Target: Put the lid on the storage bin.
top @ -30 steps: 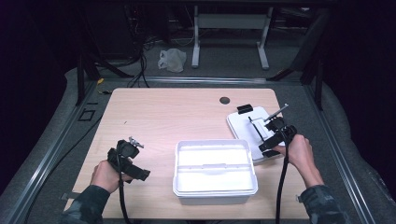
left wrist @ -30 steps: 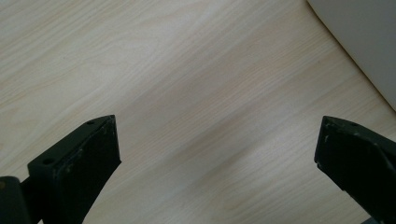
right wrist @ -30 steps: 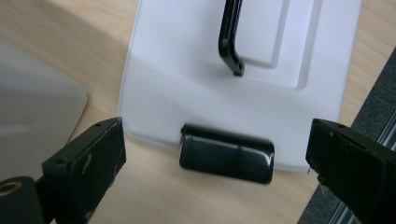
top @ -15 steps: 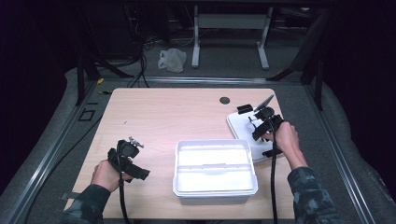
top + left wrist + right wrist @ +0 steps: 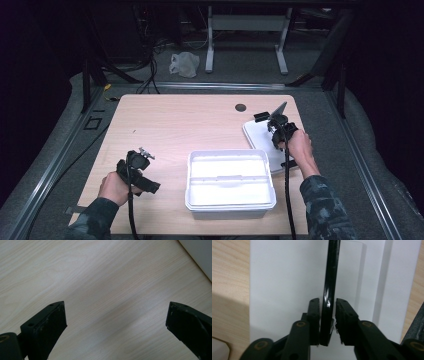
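Note:
A white lid (image 5: 257,140) lies flat at the table's right side, with a black clip (image 5: 260,116) at its far edge. My right gripper (image 5: 274,126) is down over the lid's far end. Its jaws have just been closing, and now my right gripper (image 5: 328,307) is shut on a thin black strip (image 5: 332,270) that stands edge-on above the lid (image 5: 287,277). My left gripper (image 5: 140,172) rests at the front left, and my left gripper (image 5: 116,315) is open over bare wood. A white bin (image 5: 231,153) with a divider sits front centre.
The bin's corner (image 5: 200,257) lies to the upper right of the left jaws. A small dark hole (image 5: 240,107) marks the tabletop near the far edge. Another black clip (image 5: 288,164) sits at the lid's near end. Grey floor and cables surround the table.
The right hand moved left and down along the lid toward its far end, and its jaws closed on the black strip. The left hand stayed put.

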Demonstrator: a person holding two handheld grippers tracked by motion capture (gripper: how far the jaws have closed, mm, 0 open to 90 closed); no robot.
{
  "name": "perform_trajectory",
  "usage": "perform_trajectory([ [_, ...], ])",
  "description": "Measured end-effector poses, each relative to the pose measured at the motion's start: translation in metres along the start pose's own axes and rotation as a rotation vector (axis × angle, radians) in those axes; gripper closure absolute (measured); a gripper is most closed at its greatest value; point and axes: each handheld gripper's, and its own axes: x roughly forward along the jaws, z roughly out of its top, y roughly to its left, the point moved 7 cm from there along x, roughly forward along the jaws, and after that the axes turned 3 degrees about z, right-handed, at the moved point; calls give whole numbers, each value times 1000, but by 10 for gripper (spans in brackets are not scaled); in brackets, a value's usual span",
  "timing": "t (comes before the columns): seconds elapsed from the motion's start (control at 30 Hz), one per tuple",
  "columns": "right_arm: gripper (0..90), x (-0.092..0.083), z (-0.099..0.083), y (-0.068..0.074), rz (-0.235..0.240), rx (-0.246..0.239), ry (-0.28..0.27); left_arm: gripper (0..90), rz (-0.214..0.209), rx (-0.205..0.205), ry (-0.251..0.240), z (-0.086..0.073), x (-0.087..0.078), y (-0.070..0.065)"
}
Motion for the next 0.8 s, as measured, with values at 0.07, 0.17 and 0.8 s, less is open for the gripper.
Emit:
perform_trajectory([
  [0.07,820,0,0,-1,0,7,-6,31,1,0,2,0,0,0],
  [0.17,836,0,0,-4,-12,16,-10,32,1,-1,4,-1,2,1],
  [0.8,851,-22,-4,-16,49,-3,-97,1,0,-23,14,-3,6,6],
])
